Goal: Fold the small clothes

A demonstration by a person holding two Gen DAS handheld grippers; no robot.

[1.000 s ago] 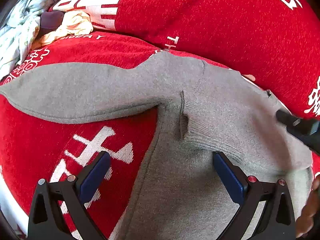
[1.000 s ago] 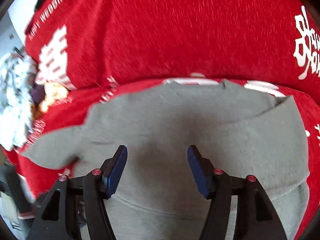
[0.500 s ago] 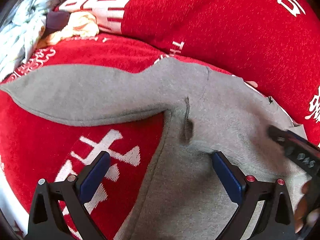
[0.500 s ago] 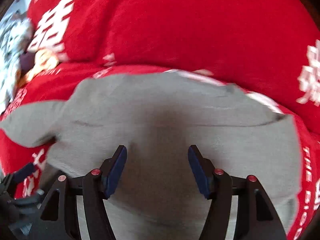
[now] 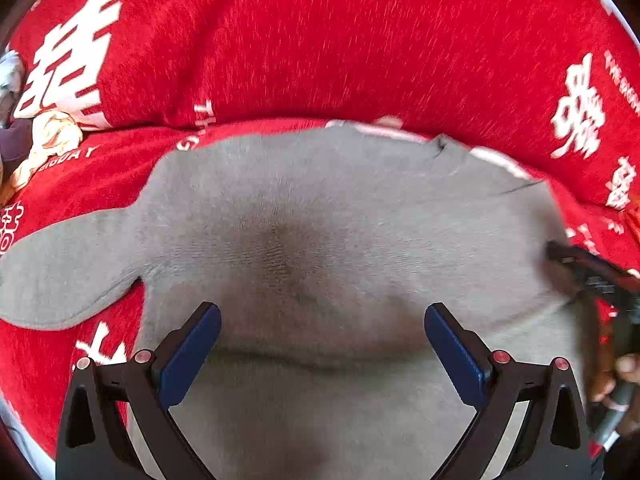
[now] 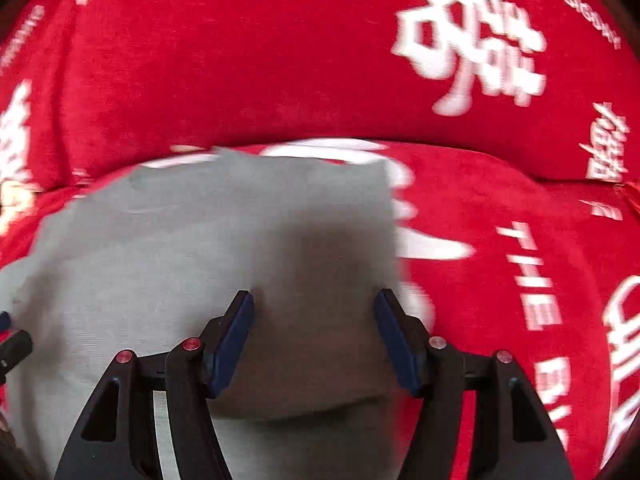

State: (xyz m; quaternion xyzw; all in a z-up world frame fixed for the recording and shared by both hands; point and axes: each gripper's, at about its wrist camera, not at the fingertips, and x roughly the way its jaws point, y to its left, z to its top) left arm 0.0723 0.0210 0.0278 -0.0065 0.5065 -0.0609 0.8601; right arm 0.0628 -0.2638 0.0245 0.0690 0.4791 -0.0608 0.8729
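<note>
I read the soft grey knitted sweater as light, limp and a little fuzzy: it should drape and bunch rather than hold a shape, so I'd pinch an edge or a sleeve, not the flat middle. It lies spread on a red plush cover with white printed characters, the one sleeve stretched out to the left and the right side already looking doubled over. My left tool hangs spread above the body of the garment, pinching nothing; my right tool is spread too, over the sweater's right edge. The red pile may drag on the knit. A crumpled cream and white bundle of cloth sits well apart at far left, out of the way.
</note>
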